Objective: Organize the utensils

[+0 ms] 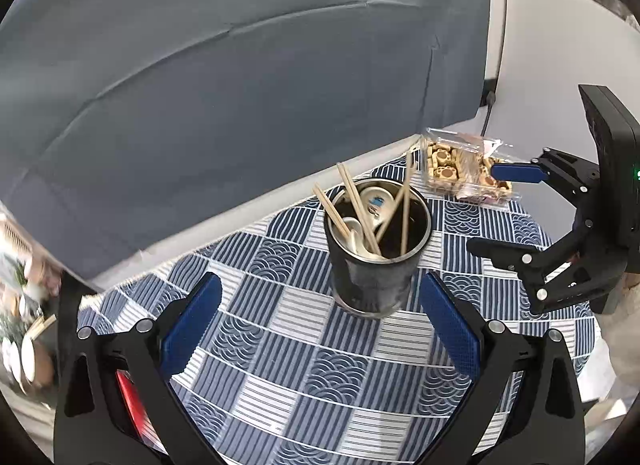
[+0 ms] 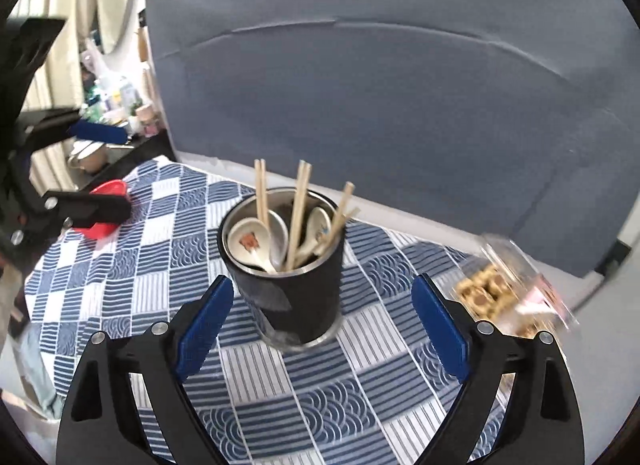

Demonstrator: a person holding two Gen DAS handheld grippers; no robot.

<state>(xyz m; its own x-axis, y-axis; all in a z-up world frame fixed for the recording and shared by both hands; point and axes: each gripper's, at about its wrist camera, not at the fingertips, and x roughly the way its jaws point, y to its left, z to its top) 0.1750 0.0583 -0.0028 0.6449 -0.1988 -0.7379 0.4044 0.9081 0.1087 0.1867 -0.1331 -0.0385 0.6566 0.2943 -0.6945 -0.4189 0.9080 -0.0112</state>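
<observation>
Left gripper (image 1: 320,321): we hold it low over the checked tablecloth (image 1: 304,377), jaws spread wide and empty, blue pads well apart.
Right gripper (image 2: 322,319): we hold it likewise over the same cloth, jaws spread wide, nothing between the pads.
Holder position: the dark utensil cup (image 1: 374,257) stands upright on the cloth, just ahead of both grippers. In the left wrist view it sits forward and slightly right of the midline; in the right wrist view the cup (image 2: 290,277) sits forward and slightly left of the midline.
Key relation: the cup lies between the two grippers, so each one faces it from its own side. We judge neither clearly nearer; in the right wrist view the base comes closer to the pad line.
Contents: wooden chopsticks (image 1: 352,209) and white ceramic soup spoons (image 1: 374,201) stand in the cup. The spoons (image 2: 250,243) rest bowl end up against the inner wall.
Long axis: the chopsticks (image 2: 298,213) run roughly vertical, tips splayed outward above the rim. We judge that a grasp would have to close across a shaft from the side, above the rim.
Task progress: we see no loose utensil on the cloth, so the sorting looks near its end.
Surroundings: a clear box of biscuits (image 1: 460,169) lies beyond the cup toward the right; a red bowl (image 2: 106,205) lies partly hidden behind the left gripper's finger.
Backdrop: a grey sheet (image 1: 224,97) hangs behind the table.
</observation>
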